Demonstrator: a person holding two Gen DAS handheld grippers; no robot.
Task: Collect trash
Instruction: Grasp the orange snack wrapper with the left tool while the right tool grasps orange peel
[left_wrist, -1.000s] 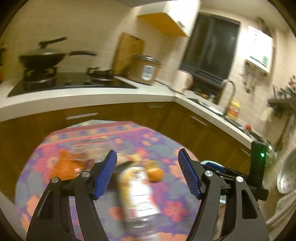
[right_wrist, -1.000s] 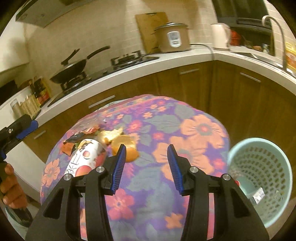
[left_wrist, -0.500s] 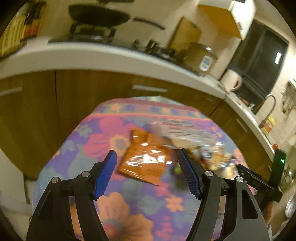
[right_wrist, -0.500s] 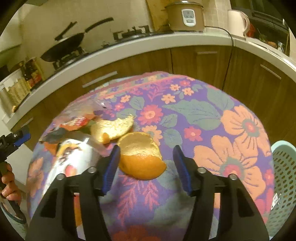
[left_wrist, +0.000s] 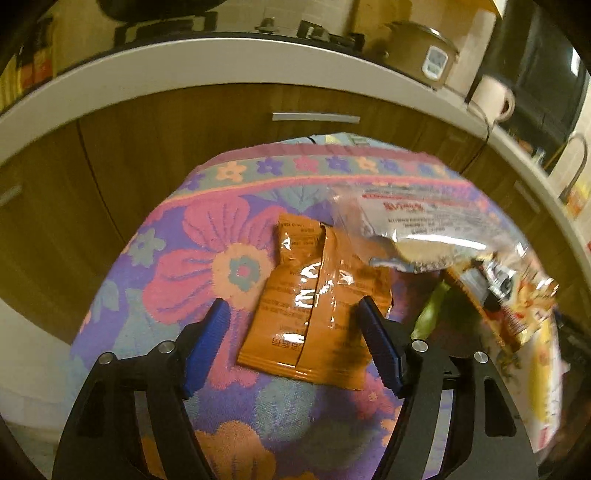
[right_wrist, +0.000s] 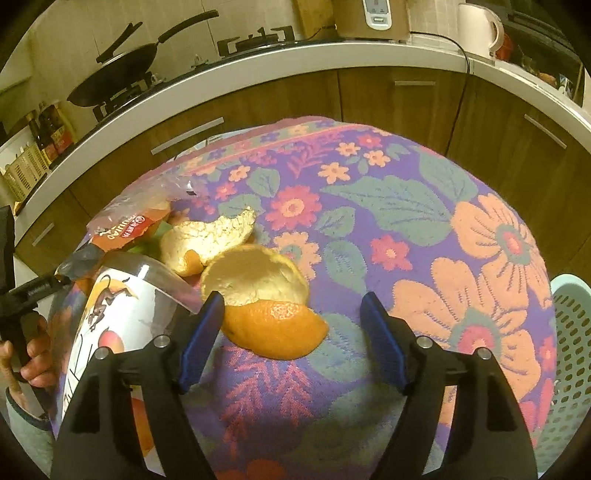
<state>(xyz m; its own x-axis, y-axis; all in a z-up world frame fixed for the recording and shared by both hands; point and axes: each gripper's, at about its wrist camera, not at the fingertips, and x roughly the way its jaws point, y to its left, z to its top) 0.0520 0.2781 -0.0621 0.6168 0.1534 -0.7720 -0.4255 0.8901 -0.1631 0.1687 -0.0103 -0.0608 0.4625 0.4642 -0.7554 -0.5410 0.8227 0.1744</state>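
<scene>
**While both grippers lined up on trash, nothing was gripped yet**

Left gripper (left_wrist: 291, 332) hung spread over the orange wrapper (left_wrist: 314, 299), which lay flat on the floral tablecloth (left_wrist: 207, 258); blue pads straddled it without touching, probably so a closing pinch would catch its edges. A clear plastic bag (left_wrist: 417, 229) overlapped the wrapper's upper right corner, so it might drag along.

Right gripper (right_wrist: 291, 325) had just been opening its jaws, and they stood spread around the near orange peel (right_wrist: 266, 306), which sat between them, not pinched. A second peel (right_wrist: 207, 240) and a labelled bottle (right_wrist: 122, 321) lay just beside it. The mint basket (right_wrist: 570, 350) waited at the table's right edge, likely the drop point.
</scene>
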